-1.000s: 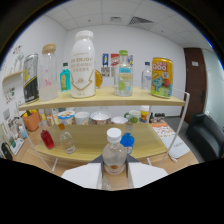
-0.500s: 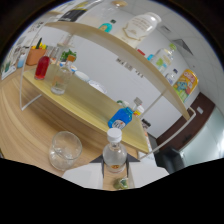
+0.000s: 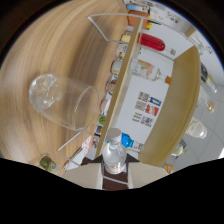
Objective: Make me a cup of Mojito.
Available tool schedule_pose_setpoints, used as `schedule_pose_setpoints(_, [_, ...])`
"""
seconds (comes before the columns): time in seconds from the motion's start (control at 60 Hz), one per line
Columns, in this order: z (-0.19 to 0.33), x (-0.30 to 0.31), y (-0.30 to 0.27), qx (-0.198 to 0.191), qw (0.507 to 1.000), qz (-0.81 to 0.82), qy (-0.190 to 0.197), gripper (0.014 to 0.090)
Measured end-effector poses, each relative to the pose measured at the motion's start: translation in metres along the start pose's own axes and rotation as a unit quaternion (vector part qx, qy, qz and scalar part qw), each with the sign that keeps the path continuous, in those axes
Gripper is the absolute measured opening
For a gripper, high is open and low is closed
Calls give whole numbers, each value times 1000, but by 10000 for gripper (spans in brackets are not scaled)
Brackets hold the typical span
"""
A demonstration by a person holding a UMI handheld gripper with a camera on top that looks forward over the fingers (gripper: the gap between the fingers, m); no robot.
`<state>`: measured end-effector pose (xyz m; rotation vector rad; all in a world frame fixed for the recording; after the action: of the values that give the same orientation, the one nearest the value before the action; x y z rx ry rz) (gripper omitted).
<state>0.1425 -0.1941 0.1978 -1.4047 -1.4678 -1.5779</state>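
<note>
Glass: clear tall drinking glass [image 3: 65, 102], holding ice cubes, on the light wooden tabletop [image 3: 30, 60], ahead of the fingers beside the shelf
Shelf: two-tier wooden shelf [image 3: 175, 100] carrying bottles and jars, view strongly tilted
Bottle: clear plastic bottle with white cap [image 3: 114, 152], pinched between both fingers
Gripper [image 3: 115, 175]: pressed onto the bottle's sides
Lime: small green piece [image 3: 47, 163] near the fingers

No text, brand, number or sign is showing clearly enough to read. Posters [image 3: 148, 108] are hanging on the wall behind the shelf [image 3: 119, 80], but their print is too small to make out. The clear bottle [image 3: 114, 157] sitting between the gripper [image 3: 116, 176] fingers is showing no readable label.
</note>
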Motion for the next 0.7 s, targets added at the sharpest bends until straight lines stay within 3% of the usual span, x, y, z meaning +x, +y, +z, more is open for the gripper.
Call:
schedule_pose_setpoints(0.233, [-2,4,-8,15,997,-80,15,333])
schedule_pose_setpoints(0.45, [-4,4,-8,26,998,-50,10,334])
schedule_pose_setpoints(0.6, [-8,15,-4,41,994,104,-11,334])
schedule_pose_setpoints(0.7, [-15,34,1,62,959,276,-32,334])
